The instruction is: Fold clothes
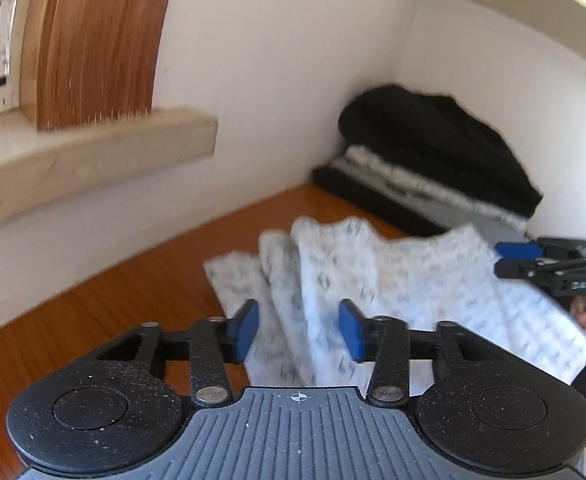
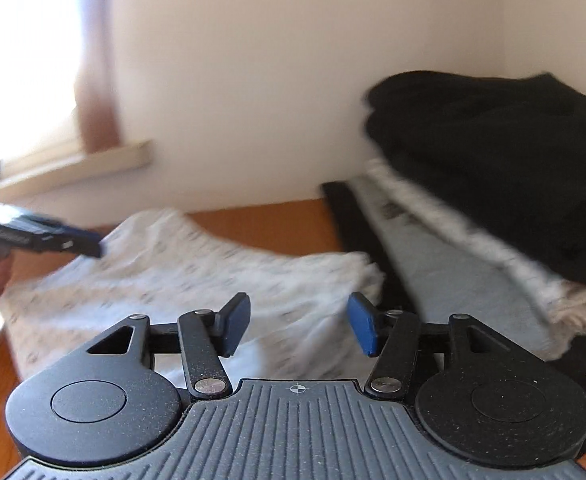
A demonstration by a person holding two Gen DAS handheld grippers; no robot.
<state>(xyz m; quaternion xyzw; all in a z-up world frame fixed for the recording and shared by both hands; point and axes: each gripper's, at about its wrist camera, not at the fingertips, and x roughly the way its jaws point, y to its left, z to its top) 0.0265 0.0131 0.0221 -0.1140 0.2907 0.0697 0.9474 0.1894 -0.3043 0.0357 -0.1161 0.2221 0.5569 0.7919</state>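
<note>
Rumpled patterned white cloth (image 1: 393, 288), woodgrain tabletop (image 1: 105, 312)

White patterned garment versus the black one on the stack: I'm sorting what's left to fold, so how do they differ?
The white patterned garment lies loose and rumpled on the wooden table; the black garment sits bundled atop a stack in the corner. The white one carries small grey marks; the black one looks plain. Neither is gripped: both the left gripper and the right gripper are open.

Ahead of the blue pads (image 1: 249, 330) lies a white garment (image 1: 393, 288) speckled with small grey marks on an orange-brown wooden table (image 1: 105, 304), beyond it a stack (image 2: 493, 200) of black, grey and white clothes.
</note>
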